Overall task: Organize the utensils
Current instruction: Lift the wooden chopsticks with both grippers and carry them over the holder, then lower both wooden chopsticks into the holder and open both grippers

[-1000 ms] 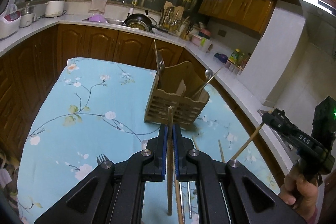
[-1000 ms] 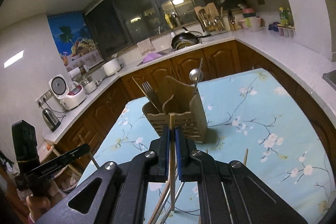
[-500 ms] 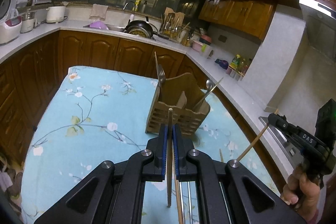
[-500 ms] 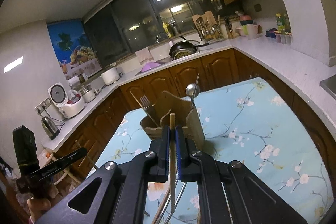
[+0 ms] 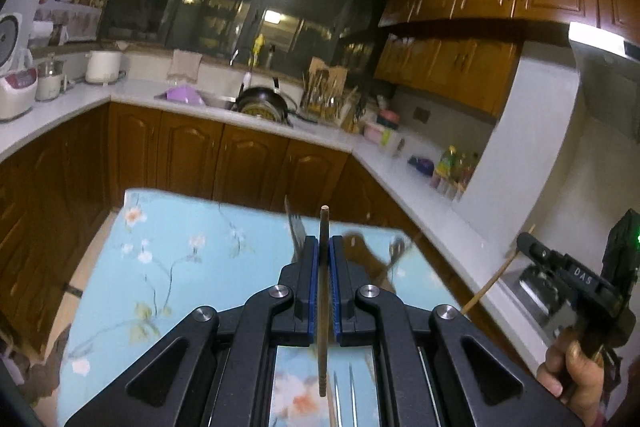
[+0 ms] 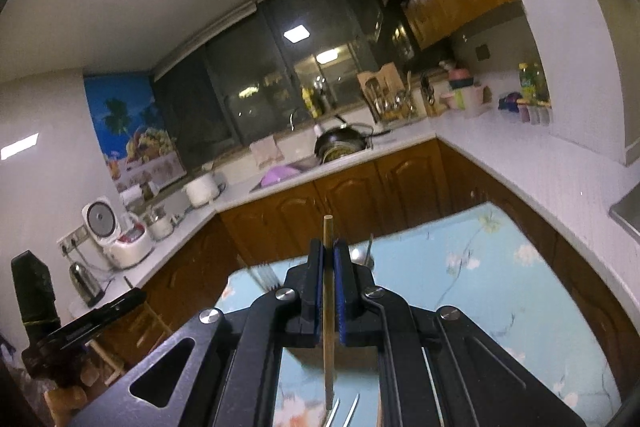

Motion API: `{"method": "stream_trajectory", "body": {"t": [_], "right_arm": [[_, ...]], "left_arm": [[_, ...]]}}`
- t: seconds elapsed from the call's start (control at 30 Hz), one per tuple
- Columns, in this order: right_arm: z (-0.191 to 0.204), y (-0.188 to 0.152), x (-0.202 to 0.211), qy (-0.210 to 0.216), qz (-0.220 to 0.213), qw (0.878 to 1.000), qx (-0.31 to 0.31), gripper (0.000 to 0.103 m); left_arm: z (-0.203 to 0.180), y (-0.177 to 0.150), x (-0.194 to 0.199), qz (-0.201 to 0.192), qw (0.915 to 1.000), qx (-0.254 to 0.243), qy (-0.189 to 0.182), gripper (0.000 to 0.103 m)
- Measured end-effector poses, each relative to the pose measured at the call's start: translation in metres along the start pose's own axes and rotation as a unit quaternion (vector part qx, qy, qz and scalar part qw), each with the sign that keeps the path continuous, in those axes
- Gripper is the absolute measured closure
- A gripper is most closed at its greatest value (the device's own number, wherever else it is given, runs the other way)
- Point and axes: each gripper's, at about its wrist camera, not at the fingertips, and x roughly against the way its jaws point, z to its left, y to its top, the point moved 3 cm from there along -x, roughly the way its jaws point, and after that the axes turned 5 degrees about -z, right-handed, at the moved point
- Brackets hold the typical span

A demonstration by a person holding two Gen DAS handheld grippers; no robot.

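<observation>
We note the wooden utensil holder [image 5: 366, 259] is mostly hidden behind the left claw [image 5: 324, 247]; only a blurred brown edge shows to the right of its tips, with a fork head [image 5: 295, 227] just left of the tips and a spoon bowl [image 5: 397, 247] further right, both smeared by motion. In the right wrist view the holder is hidden entirely; fork tines [image 6: 267, 277] and a spoon [image 6: 366, 257] peek out on either side of the right claw [image 6: 328, 251].

The left claw is closed on a dark chopstick [image 5: 323, 291], long axis running straight along the fingers, blunt end past the tips, the other end hanging below the pads. The right claw is likewise clamped on a pale chopstick [image 6: 328, 291], same alignment, tip projecting forward. Two metal chopsticks [image 5: 344, 399] lie on the floral counter [image 5: 168, 267] beneath the left claw, cut off by the frame edge.

Compared with half a second ago, both views have tilted up: the holder, then in plain sight ahead of each claw, now sits low behind the fingers, and more ceiling and cabinets show. Grip on both chopsticks unchanged.
</observation>
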Motion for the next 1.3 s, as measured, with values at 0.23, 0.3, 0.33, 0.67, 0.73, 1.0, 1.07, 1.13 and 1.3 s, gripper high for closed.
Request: {"method": "stream_trajectory", "body": {"t": [0.23,0.3,0.33,0.67,0.73,1.0,1.07,1.13,1.3], "right_arm": [[-0.004,0.031,-0.030,-0.016,-0.037,0.999,-0.002,0.098],[-0.005,0.036,-0.037,-0.020,-0.045,0.999,0.001,0.098],[-0.006,0.038,-0.041,-0.021,-0.048,0.999,0.001,0.098],[-0.011,0.012,-0.085,-0.034,-0.040,0.998,0.017,0.098],[-0.014,0.003,-0.092,-0.038,-0.030,0.999,0.013,0.098],[-0.024,-0.048,-0.118,-0.040,0.035,0.999,0.000,0.097],[-0.024,-0.050,-0.115,-0.046,0.032,0.998,0.006,0.097],[-0.025,-0.048,-0.113,-0.043,0.036,0.998,0.002,0.097],[-0.025,-0.045,-0.114,-0.044,0.040,0.998,0.000,0.097]], "left_arm": [[0.001,0.029,-0.042,-0.043,0.9991,0.001,0.003,0.100],[0.004,0.028,-0.056,-0.050,0.9987,0.000,0.008,0.100],[0.005,0.026,-0.063,-0.052,0.9986,0.002,0.010,0.100],[0.031,-0.018,-0.137,-0.040,0.9971,0.042,0.050,0.100],[0.034,-0.028,-0.151,-0.027,0.9970,0.050,0.053,0.100],[0.031,-0.059,-0.194,0.025,0.9980,0.028,0.050,0.099],[0.034,-0.054,-0.187,0.019,0.9983,0.014,0.053,0.099],[0.034,-0.050,-0.190,0.025,0.9983,0.015,0.050,0.099],[0.033,-0.043,-0.179,0.026,0.9983,0.011,0.050,0.098]]}}
